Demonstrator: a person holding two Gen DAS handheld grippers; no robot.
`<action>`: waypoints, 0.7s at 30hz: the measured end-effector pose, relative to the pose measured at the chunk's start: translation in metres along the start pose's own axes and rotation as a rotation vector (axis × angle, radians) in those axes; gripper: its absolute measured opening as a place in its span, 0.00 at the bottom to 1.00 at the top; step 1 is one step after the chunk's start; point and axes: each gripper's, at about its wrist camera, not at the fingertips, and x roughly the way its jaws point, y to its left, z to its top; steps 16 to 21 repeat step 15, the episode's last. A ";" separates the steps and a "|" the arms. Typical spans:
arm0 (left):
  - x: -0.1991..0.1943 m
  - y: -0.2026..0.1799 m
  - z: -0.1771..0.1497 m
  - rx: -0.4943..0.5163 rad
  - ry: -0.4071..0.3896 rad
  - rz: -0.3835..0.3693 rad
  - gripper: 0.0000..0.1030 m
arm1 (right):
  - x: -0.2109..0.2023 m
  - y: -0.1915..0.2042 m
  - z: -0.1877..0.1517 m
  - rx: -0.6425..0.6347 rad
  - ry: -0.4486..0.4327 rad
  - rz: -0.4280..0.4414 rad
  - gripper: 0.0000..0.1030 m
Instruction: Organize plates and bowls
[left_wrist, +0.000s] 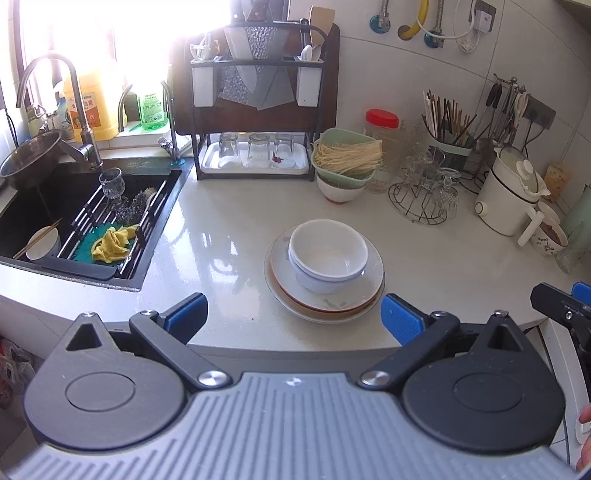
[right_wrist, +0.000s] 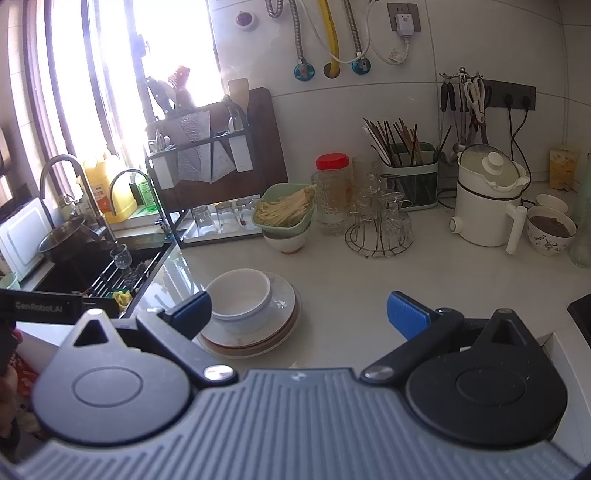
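Bowls (left_wrist: 328, 254), nested, sit on stacked plates (left_wrist: 325, 291) on the counter (left_wrist: 229, 221), right of the sink (left_wrist: 74, 221). Left gripper (left_wrist: 293, 319) and right gripper (right_wrist: 299, 315) hang near the stack, jaws spread wide, holding nothing.

Left gripper (left_wrist: 291, 315) fingers spread wide, empty, right gripper (right_wrist: 299, 314) likewise

Far left: black sink (left_wrist: 22, 206) with faucet (left_wrist: 55, 96), wine glass (left_wrist: 112, 183), yellow cloth (left_wrist: 110, 243)
Far centre: rack (left_wrist: 258, 110) over upturned glasses (left_wrist: 258, 149)
Far right: red-lidded jar (left_wrist: 382, 127), chopstick holder (left_wrist: 448, 147), white kettle (left_wrist: 511, 192)
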 end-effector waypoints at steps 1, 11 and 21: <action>0.000 0.000 0.000 -0.002 0.000 -0.005 0.98 | 0.001 0.000 0.000 -0.001 0.001 0.001 1.00; 0.000 0.002 0.001 -0.012 -0.004 -0.017 0.99 | 0.001 0.000 0.000 -0.003 -0.001 -0.005 1.00; 0.001 0.003 0.003 -0.005 -0.002 -0.007 0.99 | 0.003 0.000 -0.001 0.009 0.004 -0.005 1.00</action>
